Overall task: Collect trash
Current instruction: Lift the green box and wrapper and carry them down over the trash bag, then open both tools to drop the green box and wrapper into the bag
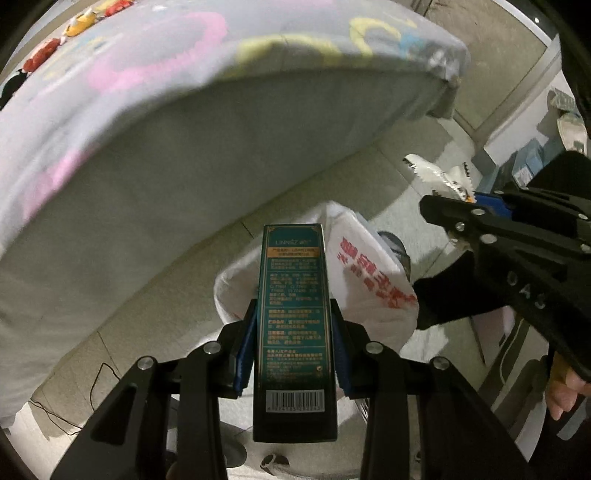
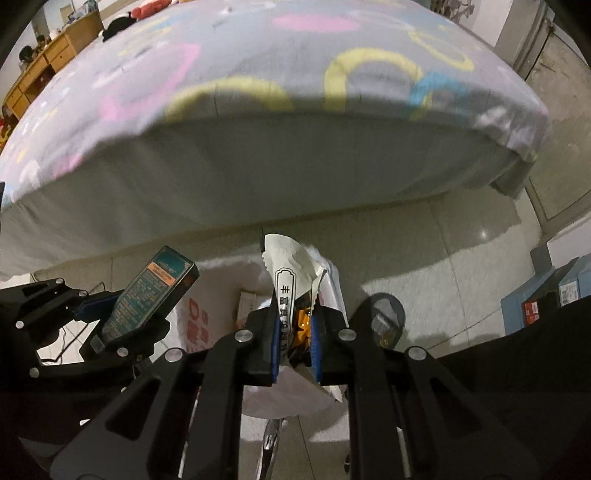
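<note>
2 pieces of trash are held above the white bag (image 1: 369,273) — a green box (image 1: 293,314) clamped by the left gripper (image 1: 293,354), a wrapper (image 2: 291,291) pinched by the right gripper (image 2: 293,343). If released off-centre, either could miss the slack opening.

This is a bedroom in a home. A bed (image 2: 258,155) fills most of both views, its mattress covered by a pale grey sheet printed with pink, yellow and blue loops. Plush toys (image 1: 79,26) lie in a row along the far edge of the bed. A wooden chest of drawers (image 2: 48,62) stands against the wall behind it. The floor (image 2: 461,251) is laid with pale tiles, and blue cardboard boxes (image 2: 546,295) stand on it off to the side.
</note>
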`<state>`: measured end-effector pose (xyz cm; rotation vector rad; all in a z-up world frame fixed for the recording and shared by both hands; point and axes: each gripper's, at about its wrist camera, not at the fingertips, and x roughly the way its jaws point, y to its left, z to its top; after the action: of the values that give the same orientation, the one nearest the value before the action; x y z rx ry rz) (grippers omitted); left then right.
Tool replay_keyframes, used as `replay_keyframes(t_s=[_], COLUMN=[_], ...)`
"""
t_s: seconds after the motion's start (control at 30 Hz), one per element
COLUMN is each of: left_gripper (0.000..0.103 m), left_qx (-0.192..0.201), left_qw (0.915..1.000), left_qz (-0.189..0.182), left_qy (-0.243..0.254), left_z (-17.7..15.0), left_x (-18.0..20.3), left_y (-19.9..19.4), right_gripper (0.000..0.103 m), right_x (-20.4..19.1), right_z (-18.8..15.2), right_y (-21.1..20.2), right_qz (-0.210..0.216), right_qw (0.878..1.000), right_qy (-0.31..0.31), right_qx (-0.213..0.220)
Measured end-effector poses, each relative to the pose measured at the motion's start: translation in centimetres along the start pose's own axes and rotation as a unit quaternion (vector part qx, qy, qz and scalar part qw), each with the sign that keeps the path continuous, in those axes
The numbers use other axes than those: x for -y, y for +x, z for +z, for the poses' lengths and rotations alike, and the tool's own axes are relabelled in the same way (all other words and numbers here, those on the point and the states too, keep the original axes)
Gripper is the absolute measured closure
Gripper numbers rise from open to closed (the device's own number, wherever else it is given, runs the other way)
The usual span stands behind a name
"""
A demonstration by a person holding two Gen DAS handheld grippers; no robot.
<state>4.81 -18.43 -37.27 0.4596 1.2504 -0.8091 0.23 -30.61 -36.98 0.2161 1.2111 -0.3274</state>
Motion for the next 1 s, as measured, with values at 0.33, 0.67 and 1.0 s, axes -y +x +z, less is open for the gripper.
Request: replay_keyframes(t_s=[0.33,0.67,1.0], left_gripper=[0.068,0.068,0.066], left_qx=[-0.040,-0.060,-0.090], left_qw=[0.9991,0.9981,0.9959], left_qz=[0.004,-0.001,-0.003], left_qy=[0.012,0.015,-0.003], left_z=[-0.5,-1.3,-1.8], left_x=[0.6,0.7,-0.7], left_y=[3.8,6.6,8.7], right_gripper=[0.090,0.090,0.086], right_x=[-0.5,-1.1,-1.4], right_z=[-1.1,-1.6,-1.9], right_y=[4.2,6.7,9.0], right_qz=[0.009,0.022,0.033], right_qw=[0.999,0.998,0.995], right_qy=[-0.004,0.001,0.000], right_qx=[-0.040,-0.063,-0.094])
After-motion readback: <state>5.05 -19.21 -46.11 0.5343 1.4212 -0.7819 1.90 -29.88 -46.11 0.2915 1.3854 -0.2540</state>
